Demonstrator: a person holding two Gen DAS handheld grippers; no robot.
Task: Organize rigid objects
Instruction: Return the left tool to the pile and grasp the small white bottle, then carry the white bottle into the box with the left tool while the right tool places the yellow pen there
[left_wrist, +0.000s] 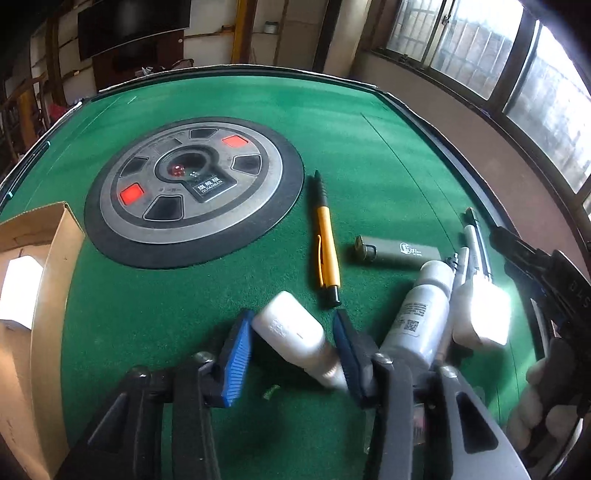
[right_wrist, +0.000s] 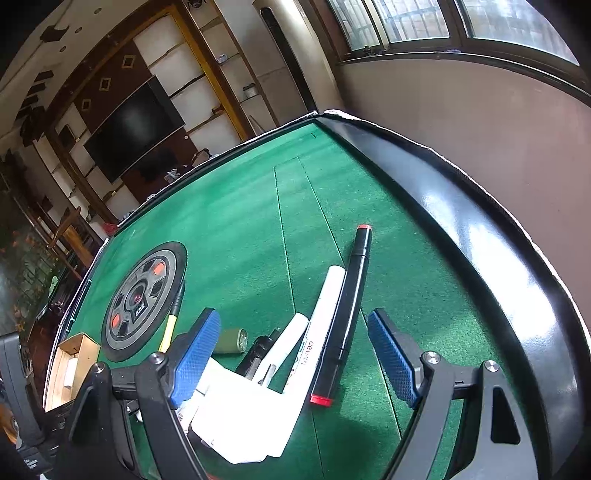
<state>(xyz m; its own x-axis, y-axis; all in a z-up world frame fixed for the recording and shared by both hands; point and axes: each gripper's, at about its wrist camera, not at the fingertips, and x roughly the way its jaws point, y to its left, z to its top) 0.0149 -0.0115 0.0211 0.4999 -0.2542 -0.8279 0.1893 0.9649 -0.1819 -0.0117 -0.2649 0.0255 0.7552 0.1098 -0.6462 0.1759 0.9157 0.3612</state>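
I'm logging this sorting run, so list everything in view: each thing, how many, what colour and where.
table: one, green felt, under everything
round panel: one, grey and black, red buttons, table centre
cardboard box: one, brown, left edge
pen: one, orange and black, right of the panel
small case: one, olive, right of the pen
small bottle: one, white, in the left tongs
tube bottle: one, grey-white, right of them
plug block: one, white, beside the tube bottle
marker: one, black, red ends, under the right tongs
slim pens: at least two, white, beside the marker
left tongs: blue pads, gripping the small bottle
right tongs: blue pads, open
hand: one, holding the right tongs
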